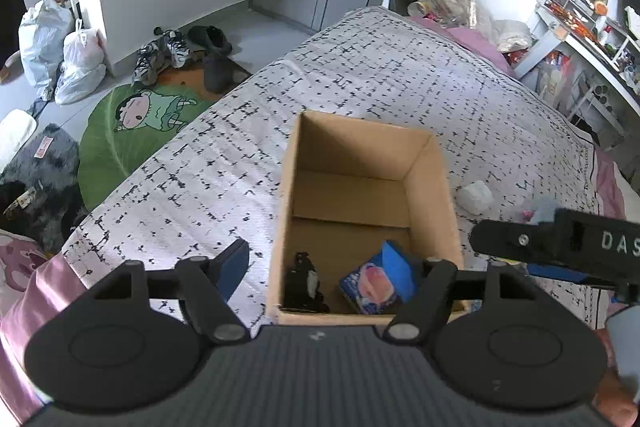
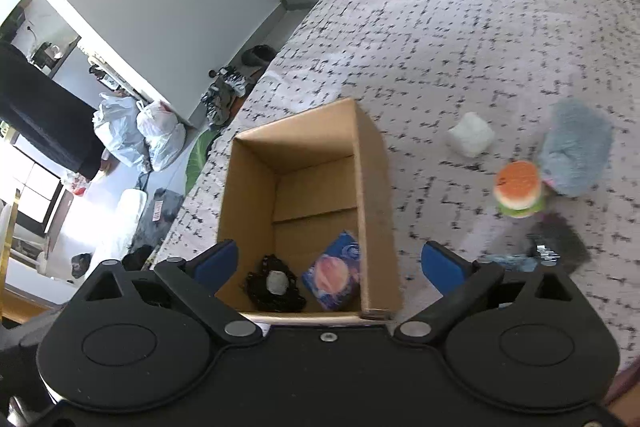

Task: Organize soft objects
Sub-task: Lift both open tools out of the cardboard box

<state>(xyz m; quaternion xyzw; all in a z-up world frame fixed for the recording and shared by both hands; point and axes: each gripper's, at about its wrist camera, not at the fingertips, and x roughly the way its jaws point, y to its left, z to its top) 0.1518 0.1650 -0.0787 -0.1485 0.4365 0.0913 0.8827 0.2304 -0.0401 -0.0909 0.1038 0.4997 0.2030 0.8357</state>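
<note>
Soft things sit on the bed [image 2: 460, 27]: a blue-pink pack [image 2: 334, 277] and a black toy [image 2: 274, 285] lie in the cardboard box [image 2: 372, 195] by the bed's near edge. A white lump [image 2: 470, 135], burger toy [image 2: 518, 189] and grey plush [image 2: 576, 147] lie outside it, towards the right edge. Left tool [image 1: 320, 267] and right tool [image 2: 330, 261] hang above the box w/ jaws wide, nothing gripped.
</note>
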